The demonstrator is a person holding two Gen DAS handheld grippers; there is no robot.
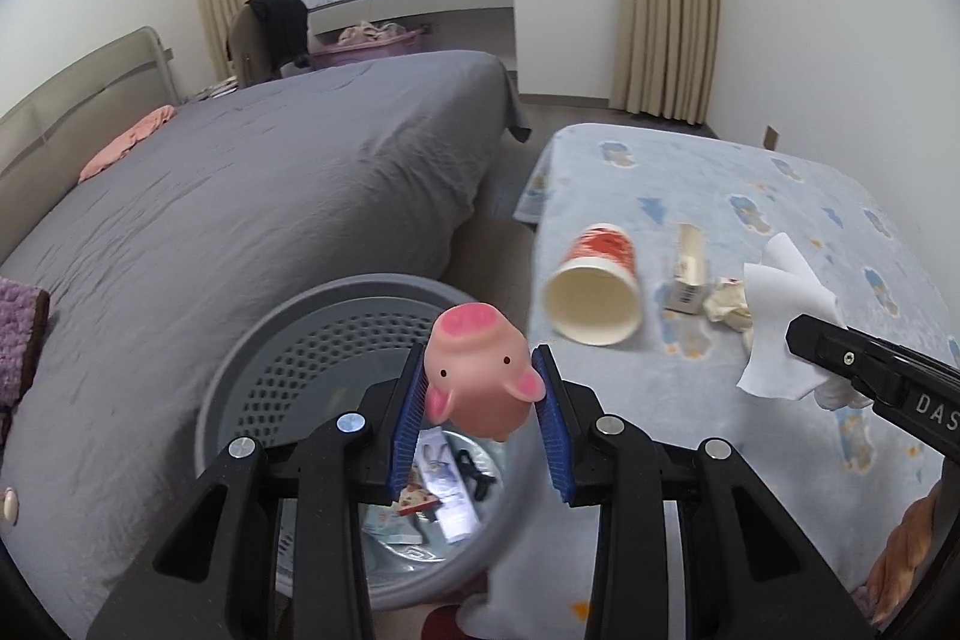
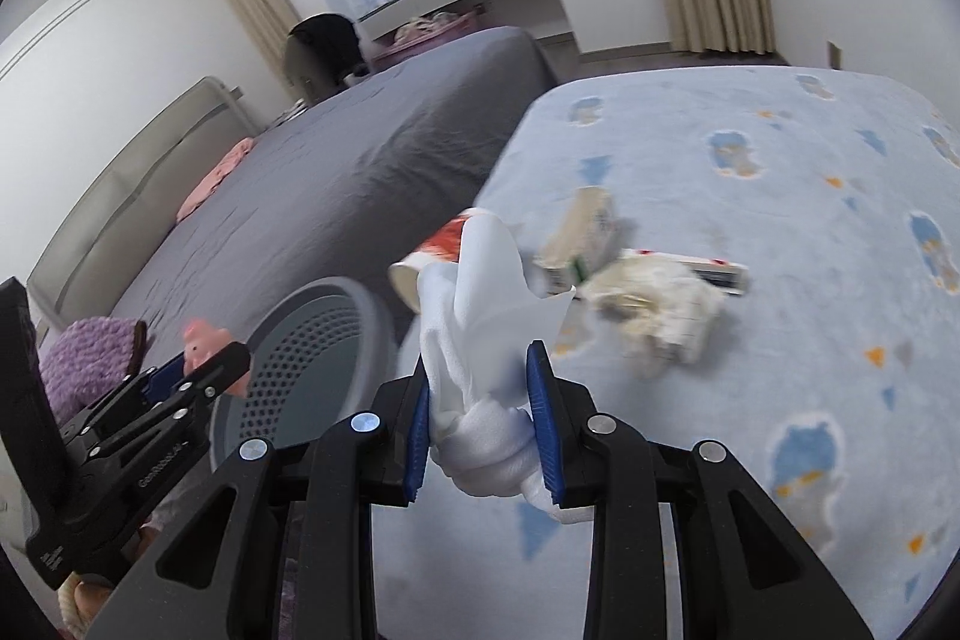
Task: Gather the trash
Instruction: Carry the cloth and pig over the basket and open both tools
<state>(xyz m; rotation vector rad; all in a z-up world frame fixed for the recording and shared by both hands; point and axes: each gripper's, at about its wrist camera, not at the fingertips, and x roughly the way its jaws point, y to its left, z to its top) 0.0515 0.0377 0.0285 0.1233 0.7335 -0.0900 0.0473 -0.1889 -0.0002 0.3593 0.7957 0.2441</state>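
Two tongs carry trash toward a grey bin [image 1: 228, 382] beside a blue-blanketed table [image 1: 750, 196].

Left gripper [image 1: 480, 394] pinches a soft, squashy pink pig [image 1: 480, 370] over the bin, snout pointing up and away. Right gripper [image 2: 480, 400] clamps a light, limp white tissue [image 2: 480, 304] by its bunched base, loose end upward, near the bin.

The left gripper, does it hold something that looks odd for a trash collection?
Yes. The left gripper is shut on a pink pig toy above the grey perforated bin, though it looks intact, unlike the wrappers inside. The paper cup lies tipped on the blue blanket. The right gripper grips a white tissue.
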